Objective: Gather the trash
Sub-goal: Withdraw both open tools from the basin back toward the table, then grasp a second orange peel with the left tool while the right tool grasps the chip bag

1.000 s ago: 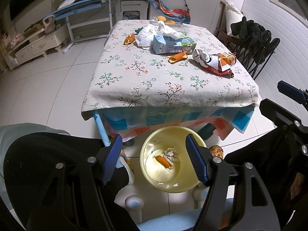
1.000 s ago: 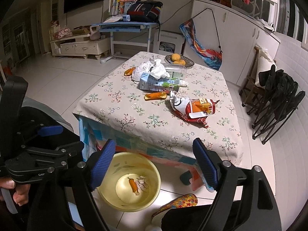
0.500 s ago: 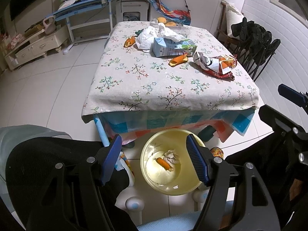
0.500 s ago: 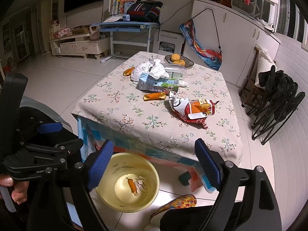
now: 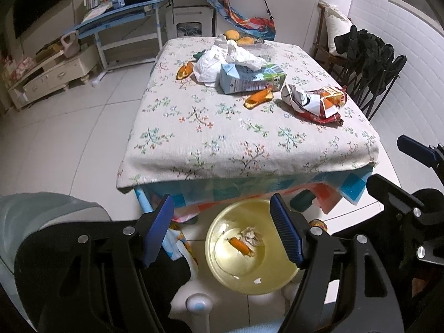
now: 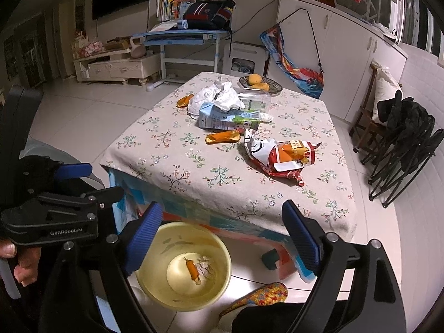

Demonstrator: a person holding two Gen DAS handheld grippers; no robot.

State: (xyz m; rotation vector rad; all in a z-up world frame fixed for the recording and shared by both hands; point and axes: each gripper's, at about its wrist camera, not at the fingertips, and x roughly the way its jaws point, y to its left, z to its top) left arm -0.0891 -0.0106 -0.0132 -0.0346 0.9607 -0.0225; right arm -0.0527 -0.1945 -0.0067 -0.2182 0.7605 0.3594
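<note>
A yellow basin [image 5: 249, 280] stands on the floor before the table and holds an orange peel [image 5: 240, 245] and a crumpled tissue [image 5: 251, 236]. My left gripper [image 5: 222, 231] hovers above it with nothing between its jaws, which are opening. My right gripper [image 6: 223, 238] also hangs empty and wide open over the basin [image 6: 222, 266]. On the floral tablecloth [image 5: 194, 127] lie a milk carton [image 5: 249, 79], two orange peels [image 5: 258, 98] [image 5: 184, 70], crumpled white paper [image 5: 222, 61] and a red snack bag [image 5: 316, 102].
A plate of mangoes [image 6: 259, 82] and a clear plastic box [image 6: 255, 98] sit at the table's far end. Black folded chairs [image 6: 402, 149] stand to the right. A colourful slipper [image 6: 260, 295] lies beside the basin. A blue desk [image 6: 183, 34] stands beyond.
The left wrist view has edged toward the table, which now looms larger and lower. Both pairs of jaws stand slightly wider. The right view has barely shifted.
</note>
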